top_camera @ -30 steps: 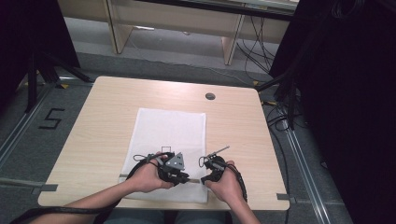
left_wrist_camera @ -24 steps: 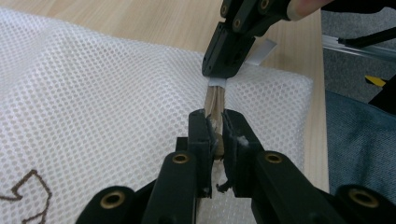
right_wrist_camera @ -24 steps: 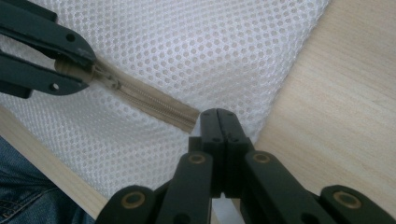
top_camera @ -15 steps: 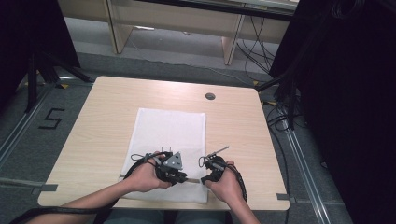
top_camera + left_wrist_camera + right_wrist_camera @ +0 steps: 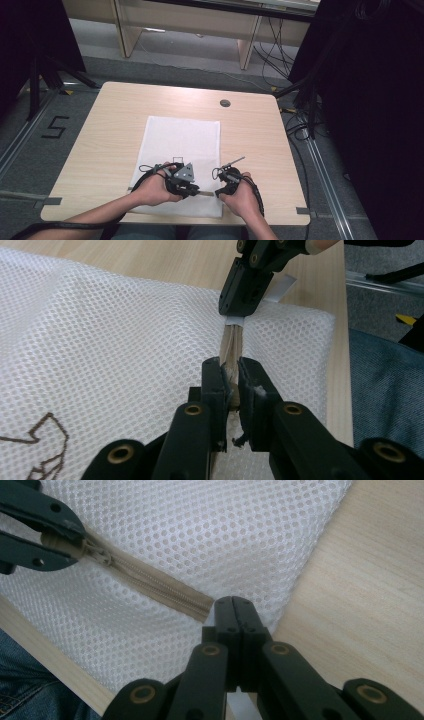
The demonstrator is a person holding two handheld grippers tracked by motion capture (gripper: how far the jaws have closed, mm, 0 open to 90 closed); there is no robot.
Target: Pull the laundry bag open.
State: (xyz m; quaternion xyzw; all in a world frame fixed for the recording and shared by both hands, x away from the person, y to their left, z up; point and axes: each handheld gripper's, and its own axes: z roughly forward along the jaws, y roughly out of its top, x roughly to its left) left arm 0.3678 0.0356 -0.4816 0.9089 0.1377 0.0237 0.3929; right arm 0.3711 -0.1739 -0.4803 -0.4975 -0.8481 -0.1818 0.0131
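We see a white honeycomb-mesh bag (image 5: 180, 150) with a beige zipper (image 5: 155, 587) and brown stitched outline (image 5: 42, 440), on a pale wood-grain table (image 5: 110, 130); both grippers' jaws are black

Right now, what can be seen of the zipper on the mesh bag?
The zipper is a tan strip with fine closed teeth, sewn near the edge of the white mesh bag closest to the person. It lies flat and straight on the bag. The left gripper is shut on its slider end, and the right gripper is shut on a white tab at its other end.
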